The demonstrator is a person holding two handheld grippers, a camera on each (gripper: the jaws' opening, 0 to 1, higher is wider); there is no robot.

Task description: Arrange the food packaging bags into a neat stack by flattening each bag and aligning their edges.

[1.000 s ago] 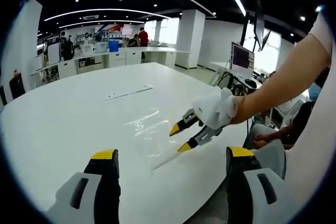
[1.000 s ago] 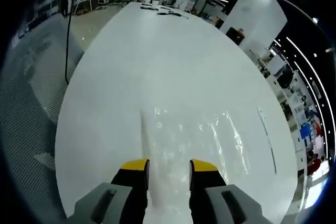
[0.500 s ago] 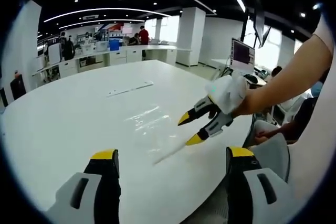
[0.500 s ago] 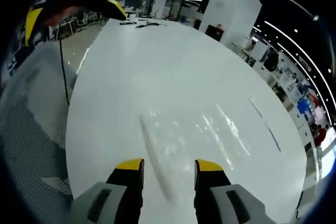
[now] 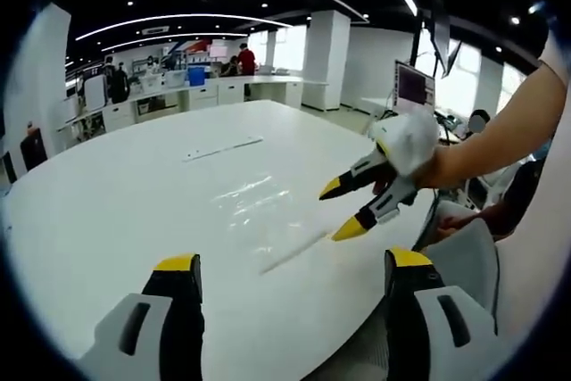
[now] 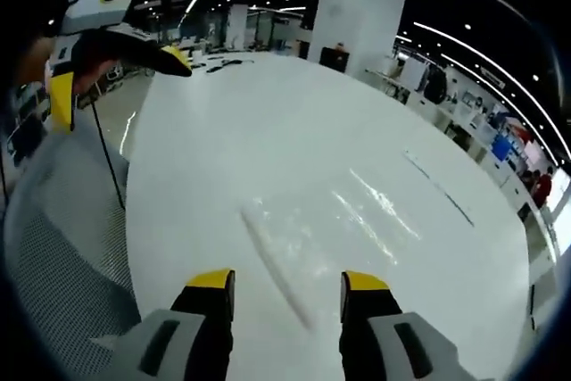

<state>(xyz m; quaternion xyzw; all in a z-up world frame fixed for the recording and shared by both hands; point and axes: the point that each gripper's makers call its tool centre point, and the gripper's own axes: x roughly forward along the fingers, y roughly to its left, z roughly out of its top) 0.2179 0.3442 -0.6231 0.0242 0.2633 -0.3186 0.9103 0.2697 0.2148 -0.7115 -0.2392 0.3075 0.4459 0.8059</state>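
Clear plastic packaging bags (image 5: 254, 207) lie flat on the white round table (image 5: 107, 211), with a white sealed edge (image 5: 293, 252) toward me. In the right gripper view the same bags (image 6: 343, 220) lie just ahead of the jaws. A second thin clear strip (image 5: 221, 149) lies farther back, also the strip (image 6: 435, 186). My left gripper (image 5: 290, 261) stands open over the near table edge, holding nothing. The right gripper (image 5: 341, 210) hovers above the bags' right side, jaws apart and empty. In its own view the right gripper (image 6: 287, 280) is open, and the left gripper (image 6: 116, 78) shows at the upper left, open.
A grey mesh chair (image 6: 53, 247) and a dangling cable (image 6: 111, 176) sit off the table's edge. A monitor (image 5: 412, 95) stands at the right, desks (image 5: 178, 95) and people at the back. A seated person's hand (image 5: 459, 220) rests by the right edge.
The right gripper has lifted off the bags and drawn back to the right, still open and empty. The bags stay flat on the table. The left gripper has held still.
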